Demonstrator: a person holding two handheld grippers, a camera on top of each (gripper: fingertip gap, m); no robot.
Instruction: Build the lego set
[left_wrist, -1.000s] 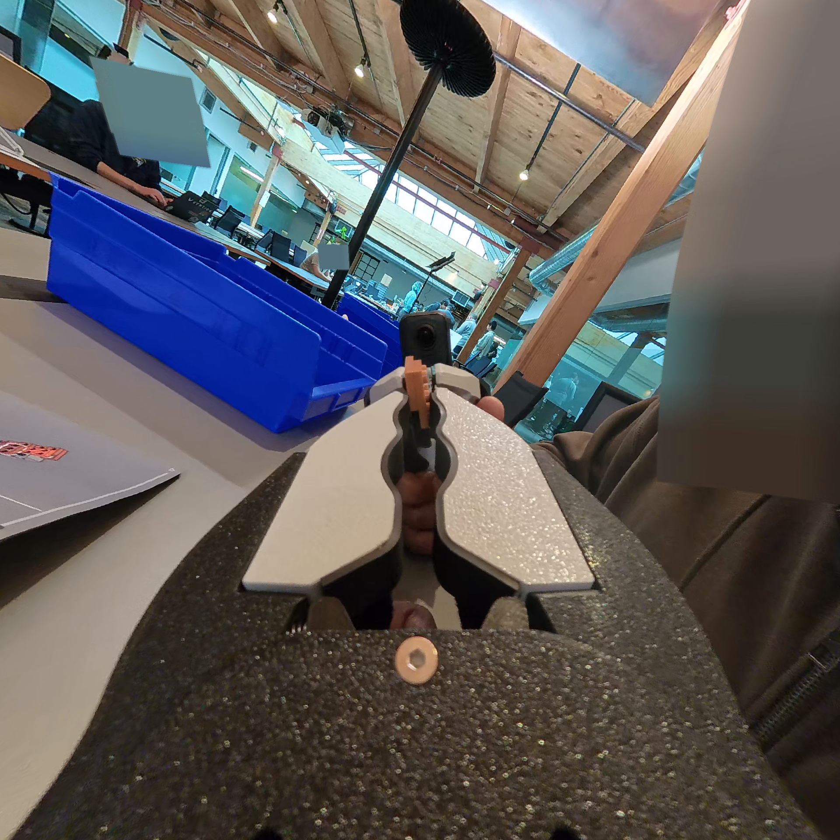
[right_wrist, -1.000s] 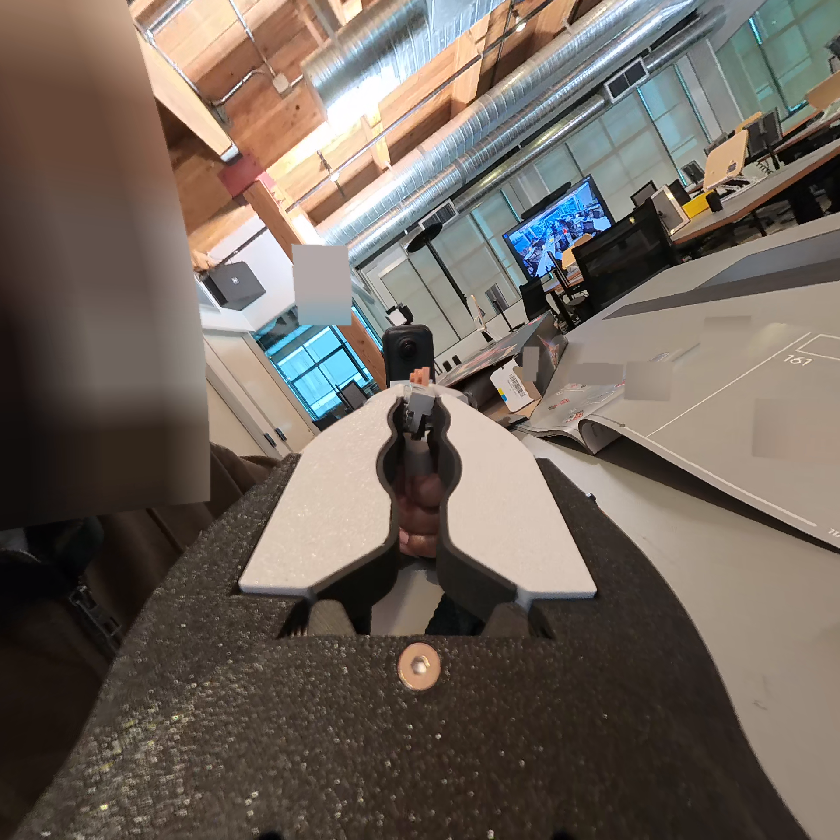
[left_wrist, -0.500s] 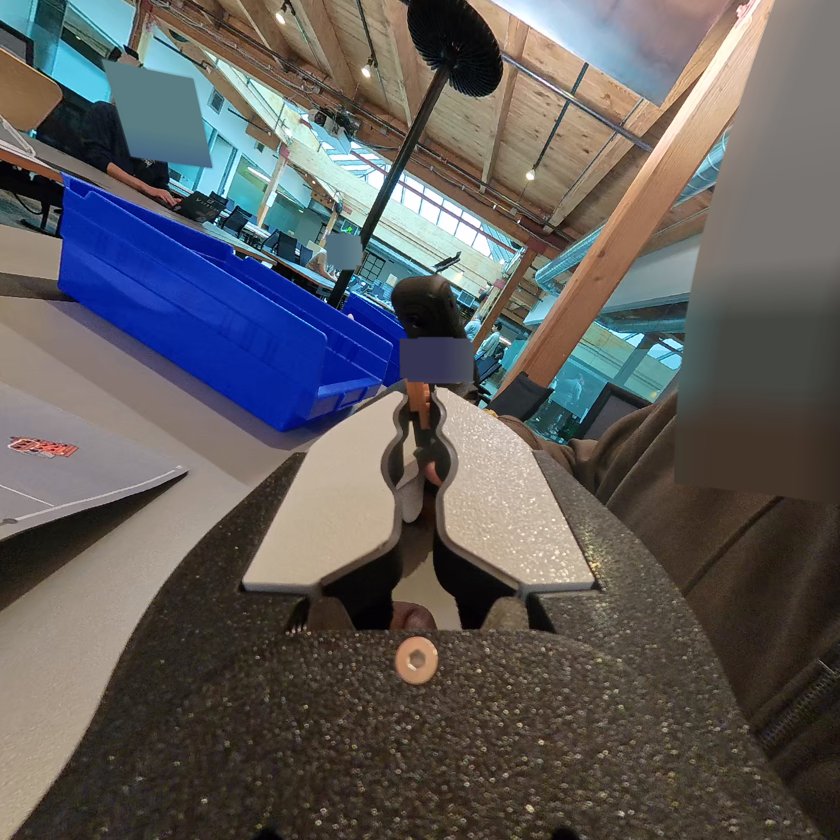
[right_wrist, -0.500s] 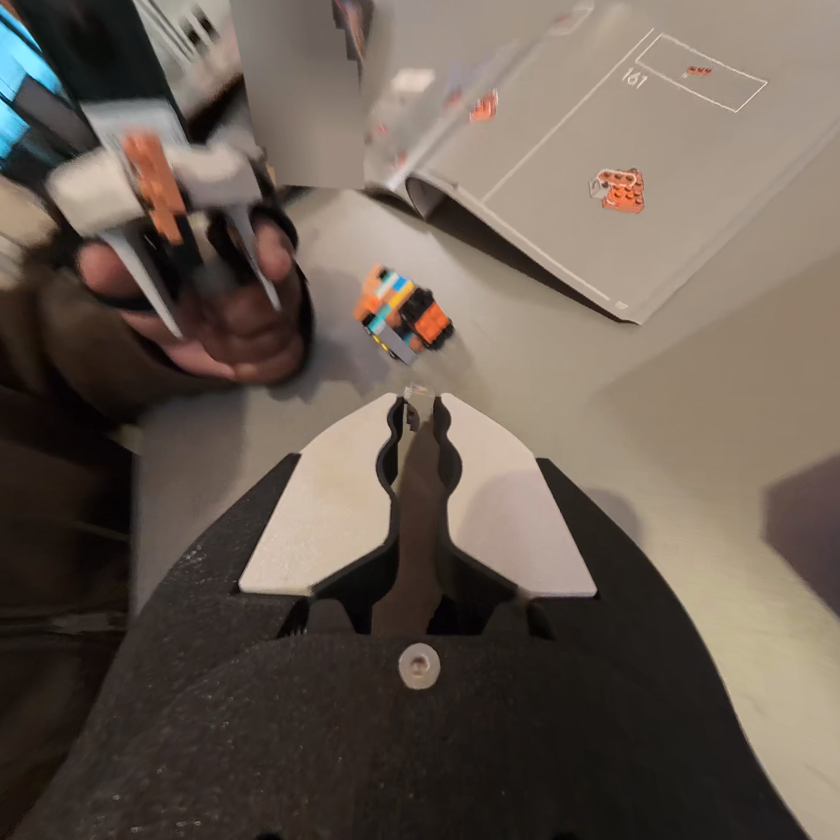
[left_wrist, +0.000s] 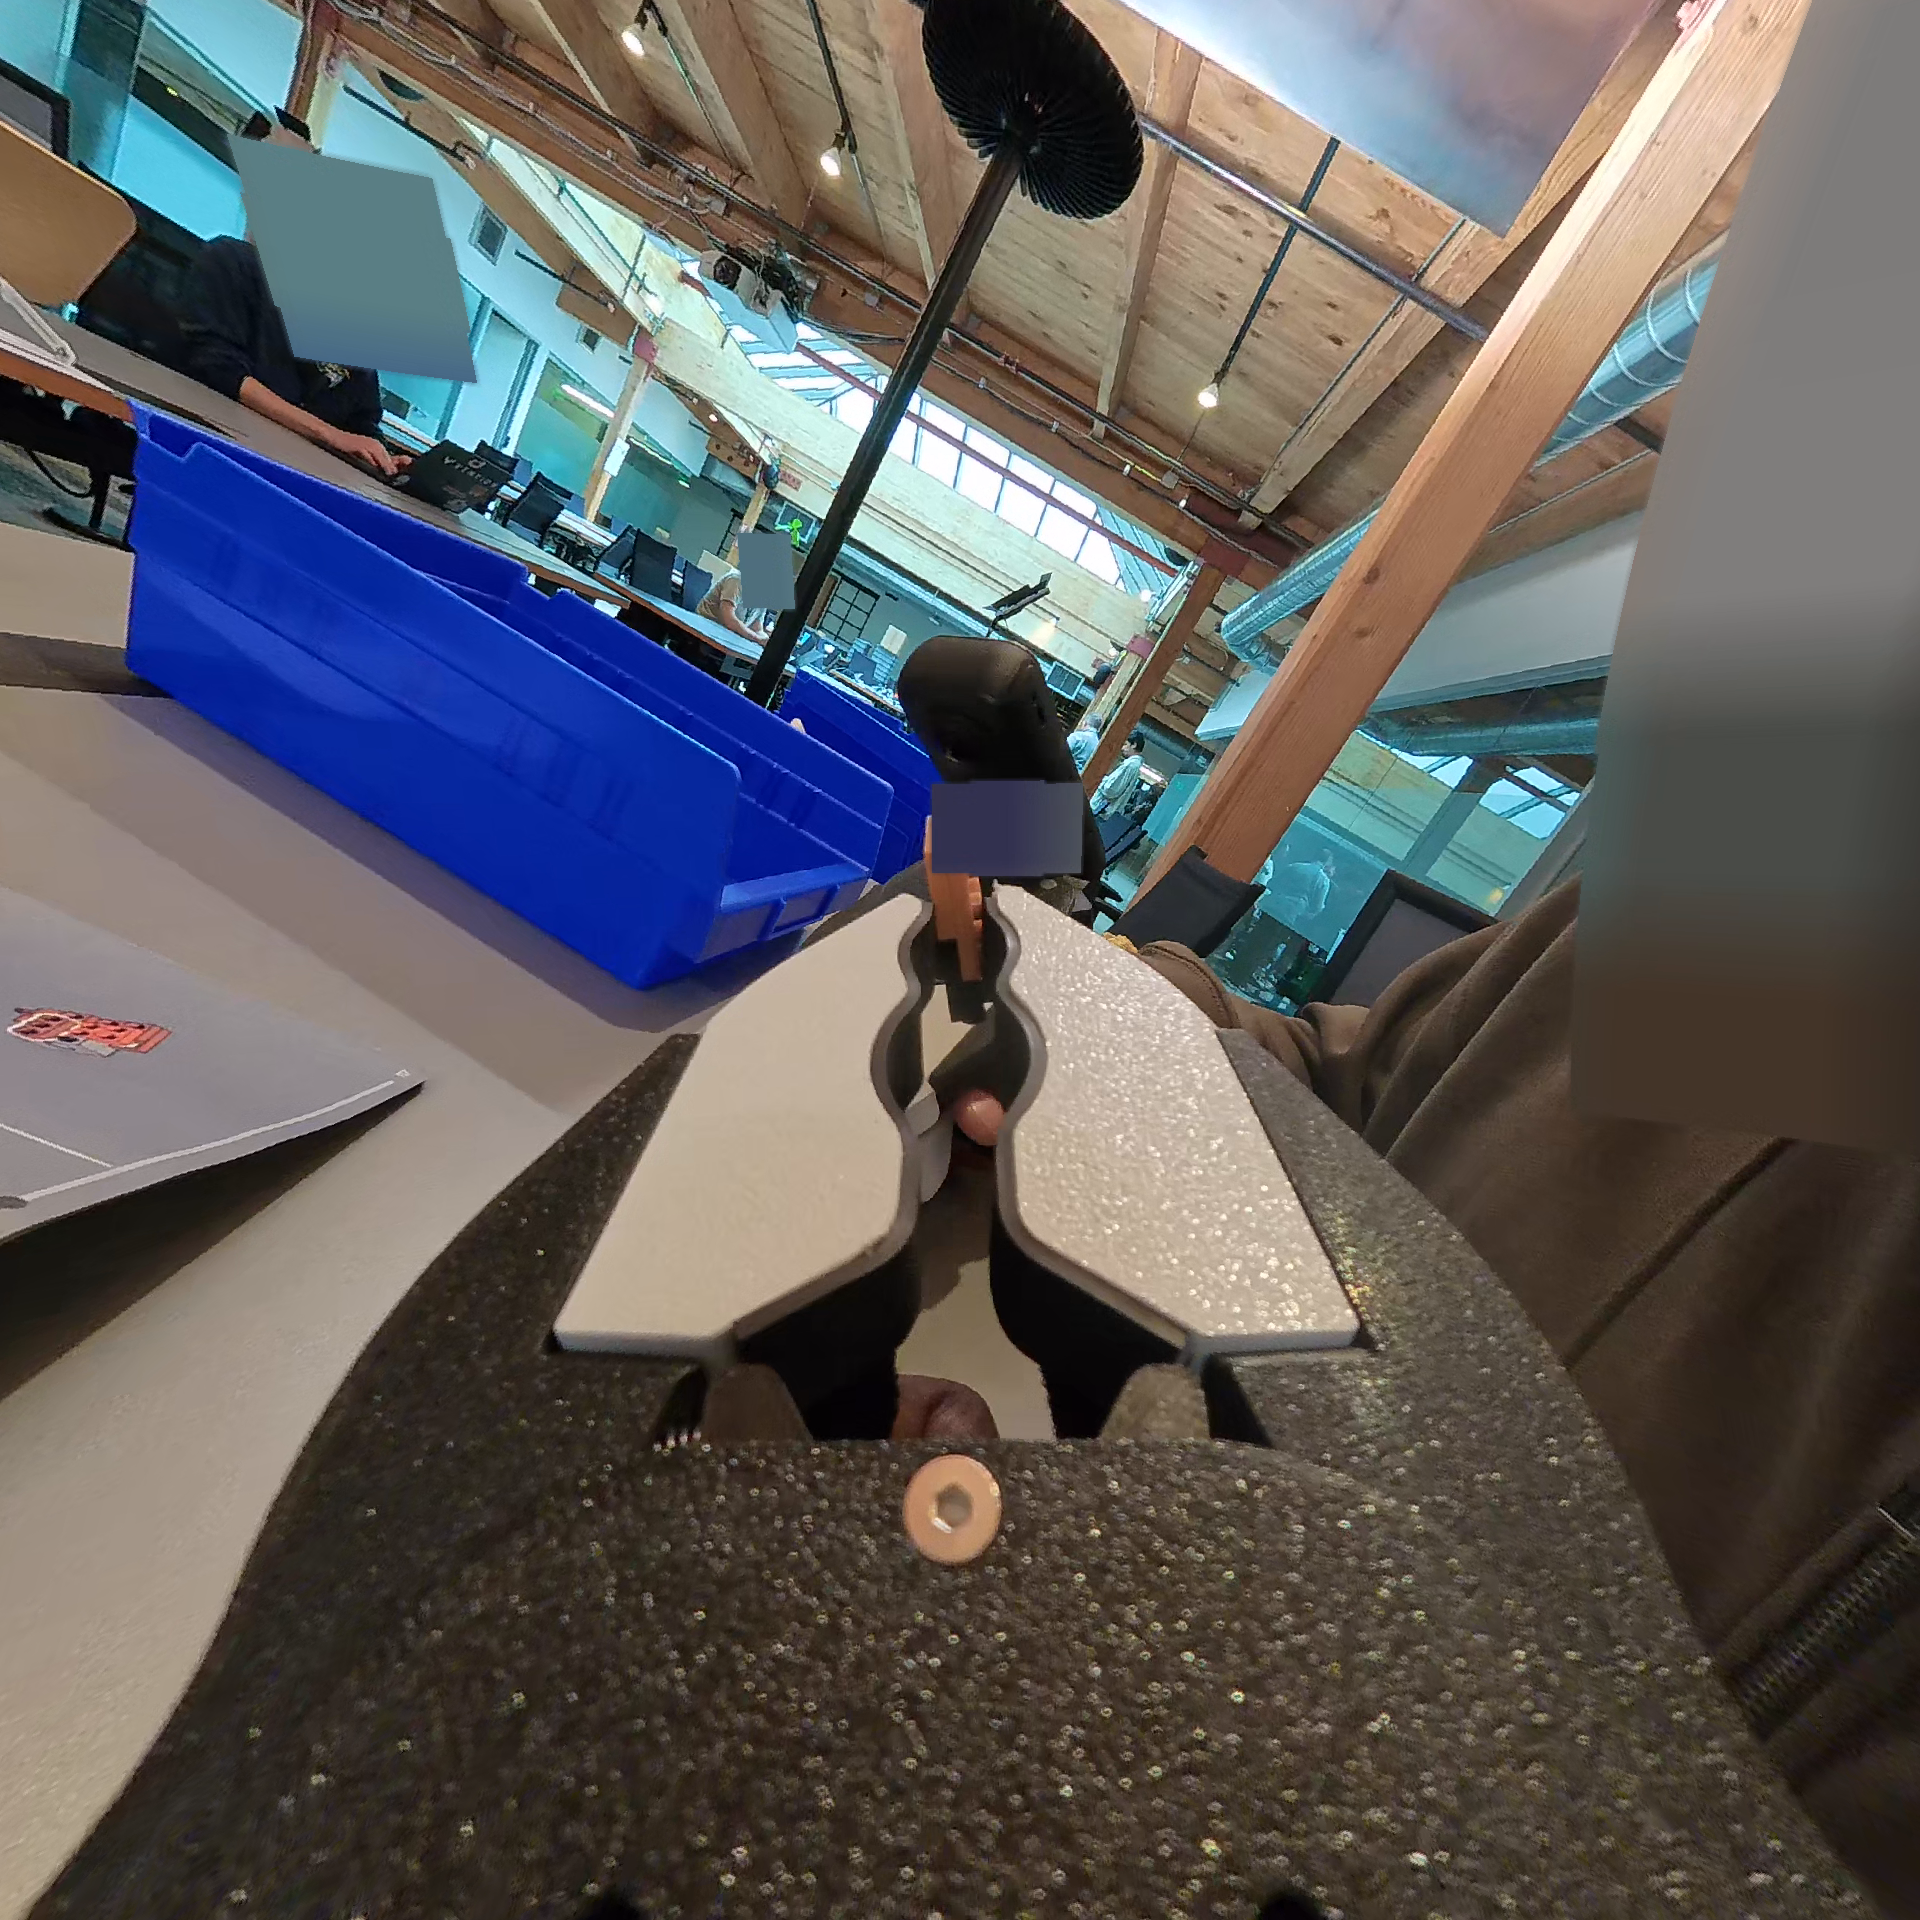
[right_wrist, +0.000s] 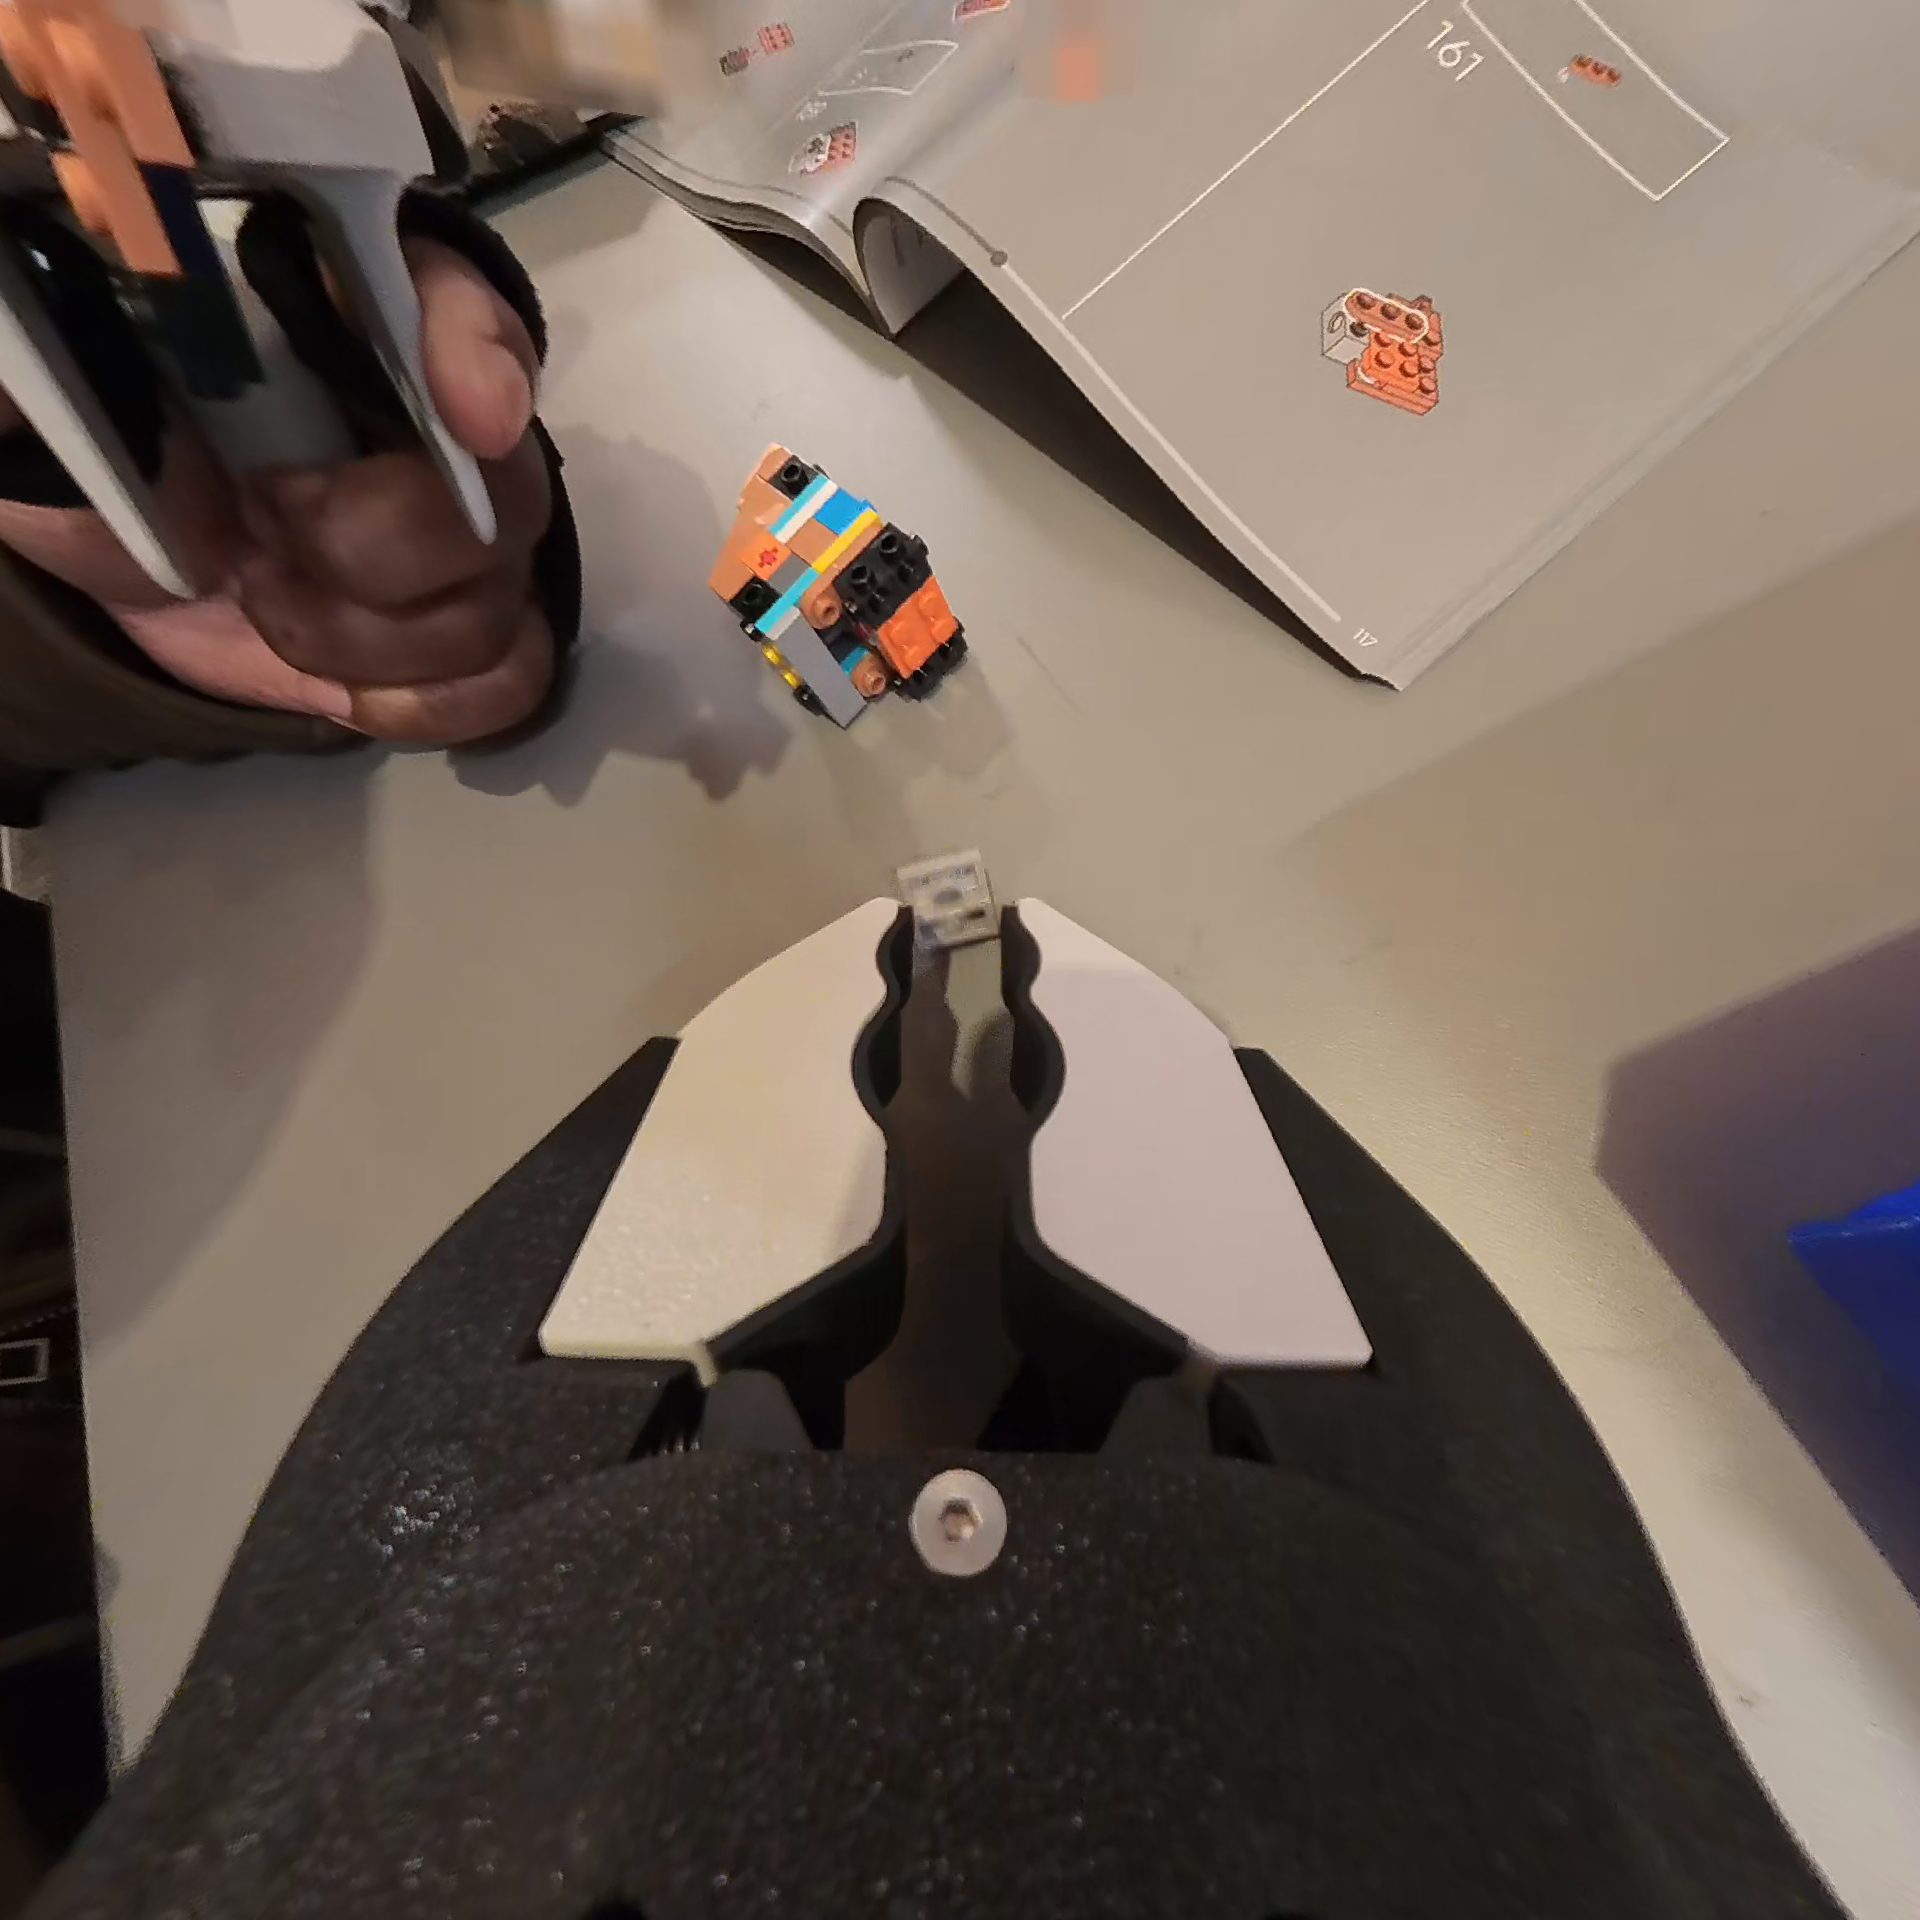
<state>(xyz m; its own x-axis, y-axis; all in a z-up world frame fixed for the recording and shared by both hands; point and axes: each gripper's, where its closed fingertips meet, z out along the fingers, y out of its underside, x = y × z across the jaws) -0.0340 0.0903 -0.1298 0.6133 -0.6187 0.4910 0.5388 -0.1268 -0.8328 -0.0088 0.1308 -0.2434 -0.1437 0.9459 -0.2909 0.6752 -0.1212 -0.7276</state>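
Observation:
My left gripper (left_wrist: 958, 914) is shut on an orange lego piece (left_wrist: 954, 920) and holds it up in the air, tilted toward the ceiling. It also shows at the upper left of the right wrist view (right_wrist: 125, 135), held by a hand (right_wrist: 343, 582). My right gripper (right_wrist: 951, 909) points down at the table and is shut on a small light grey lego piece (right_wrist: 943, 896). A partly built lego model (right_wrist: 836, 592), orange, tan, black, blue and grey, lies on the table just beyond the right gripper's tips.
An open instruction booklet (right_wrist: 1403, 260) lies beyond the model and also shows in the left wrist view (left_wrist: 156, 1081). Blue plastic bins (left_wrist: 447, 717) stand on the grey table (right_wrist: 1299, 810). A bin corner (right_wrist: 1860, 1268) is at the right. People sit at desks far behind. The gap from one gripper's tips to the other's is roughly 12 cm.
My right gripper has swung away from the left gripper's tips and down toward the table, with the grey piece in it. The left gripper keeps the orange piece and has barely moved.

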